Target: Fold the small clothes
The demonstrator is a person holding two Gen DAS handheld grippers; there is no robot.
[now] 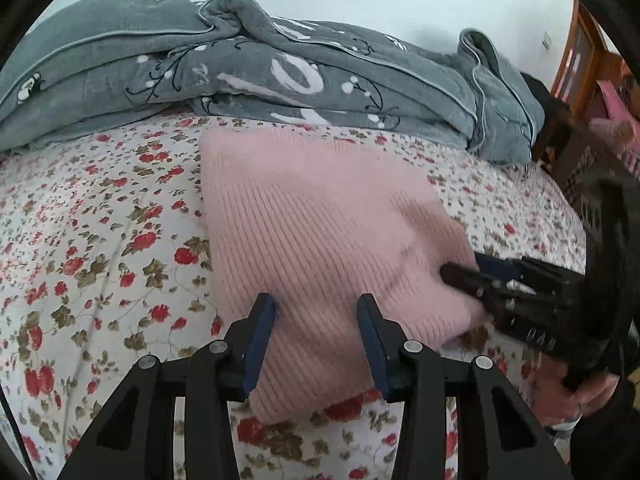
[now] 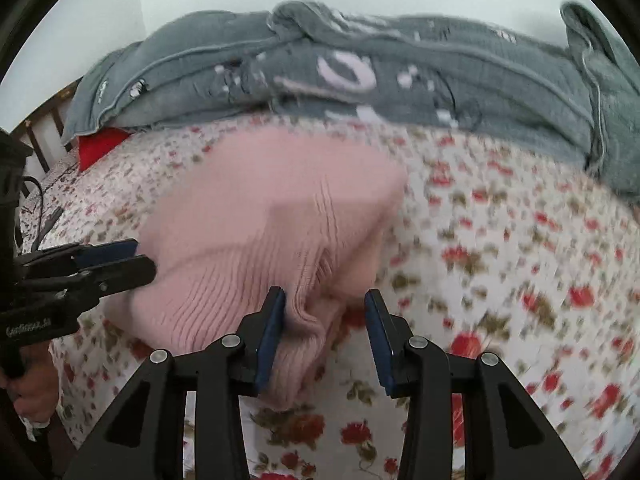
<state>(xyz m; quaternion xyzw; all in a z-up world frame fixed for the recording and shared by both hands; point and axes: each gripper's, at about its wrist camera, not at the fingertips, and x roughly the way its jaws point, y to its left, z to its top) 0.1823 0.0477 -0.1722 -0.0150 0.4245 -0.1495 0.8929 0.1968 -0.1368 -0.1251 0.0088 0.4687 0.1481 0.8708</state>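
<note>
Though its white lettering is illegible, grey quilt (image 1: 280, 64) lies bunched.

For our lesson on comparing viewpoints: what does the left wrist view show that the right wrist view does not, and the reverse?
Only the left wrist view: wooden furniture at the far right and pink items beside it.
Only the right wrist view: a red item under the quilt's left end and a wooden rail.
Both: the pink knit garment, the grey quilt and the floral sheet.
</note>
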